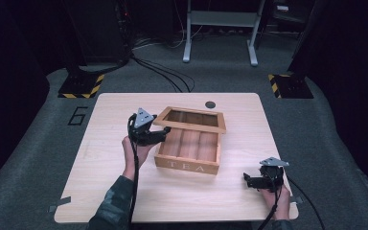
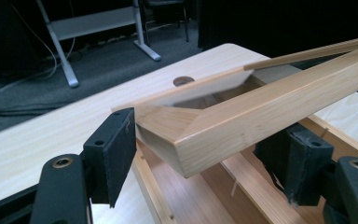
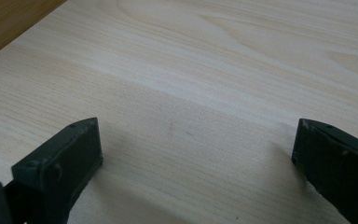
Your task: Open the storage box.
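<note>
A wooden tea box marked TEA stands mid-table with its windowed lid tilted up at the left and front. My left gripper is at the lid's front-left corner. In the left gripper view the lid's corner lies between my left gripper's spread jaws. The frame runs above the right pad, and the left pad stands just beside the corner without clamping it. The box's divided inside shows below. My right gripper rests open near the table's front right, over bare wood.
The light wooden table has a round cable hole behind the box, also in the left gripper view. A grey frame stand and cables lie on the floor beyond. A strip of darker wood sits ahead-left of the right gripper.
</note>
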`<state>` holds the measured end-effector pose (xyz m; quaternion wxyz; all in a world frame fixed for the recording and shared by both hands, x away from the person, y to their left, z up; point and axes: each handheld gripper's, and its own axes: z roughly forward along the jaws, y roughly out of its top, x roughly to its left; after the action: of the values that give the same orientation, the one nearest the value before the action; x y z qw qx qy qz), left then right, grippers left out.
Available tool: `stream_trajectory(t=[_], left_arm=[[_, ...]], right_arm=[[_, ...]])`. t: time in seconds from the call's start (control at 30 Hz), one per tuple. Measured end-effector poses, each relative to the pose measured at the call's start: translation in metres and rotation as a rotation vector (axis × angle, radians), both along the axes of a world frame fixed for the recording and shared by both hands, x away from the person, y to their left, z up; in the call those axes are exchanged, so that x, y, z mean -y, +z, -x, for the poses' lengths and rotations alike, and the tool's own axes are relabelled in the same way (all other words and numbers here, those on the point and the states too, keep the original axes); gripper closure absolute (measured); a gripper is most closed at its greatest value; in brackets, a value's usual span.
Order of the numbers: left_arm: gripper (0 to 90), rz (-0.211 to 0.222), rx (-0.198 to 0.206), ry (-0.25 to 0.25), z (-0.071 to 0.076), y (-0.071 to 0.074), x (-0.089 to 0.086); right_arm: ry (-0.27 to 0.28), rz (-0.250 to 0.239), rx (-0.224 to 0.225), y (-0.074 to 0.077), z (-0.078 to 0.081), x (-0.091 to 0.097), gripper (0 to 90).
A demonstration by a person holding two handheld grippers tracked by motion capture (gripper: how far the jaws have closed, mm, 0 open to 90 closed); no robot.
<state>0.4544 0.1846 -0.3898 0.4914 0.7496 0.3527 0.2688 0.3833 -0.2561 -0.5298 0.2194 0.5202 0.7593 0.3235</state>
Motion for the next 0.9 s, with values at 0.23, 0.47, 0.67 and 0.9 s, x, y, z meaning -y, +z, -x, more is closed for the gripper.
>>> stream_trajectory(t=[0.23, 0.47, 0.67, 0.9], left_arm=[[30.2, -0.022, 0.024, 0.001, -0.008, 0.011, 0.001], [35.5, -0.031, 0.045, -0.011, -0.015, 0.015, 0.0], [43.6, -0.006, 0.039, -0.019, -0.024, 0.017, -0.004], [55.0, -0.009, 0.068, -0.01, -0.028, 0.02, -0.01]], right_arm=[[0.002, 0.001, 0.003, 0.0, 0.0, 0.0, 1.1], [0.002, 0.001, 0.006, 0.0, 0.0, 0.0, 1.1], [0.005, 0.004, 0.008, 0.0, -0.001, 0.001, 1.1], [0.008, 0.003, 0.004, 0.0, 0.0, 0.001, 1.1]])
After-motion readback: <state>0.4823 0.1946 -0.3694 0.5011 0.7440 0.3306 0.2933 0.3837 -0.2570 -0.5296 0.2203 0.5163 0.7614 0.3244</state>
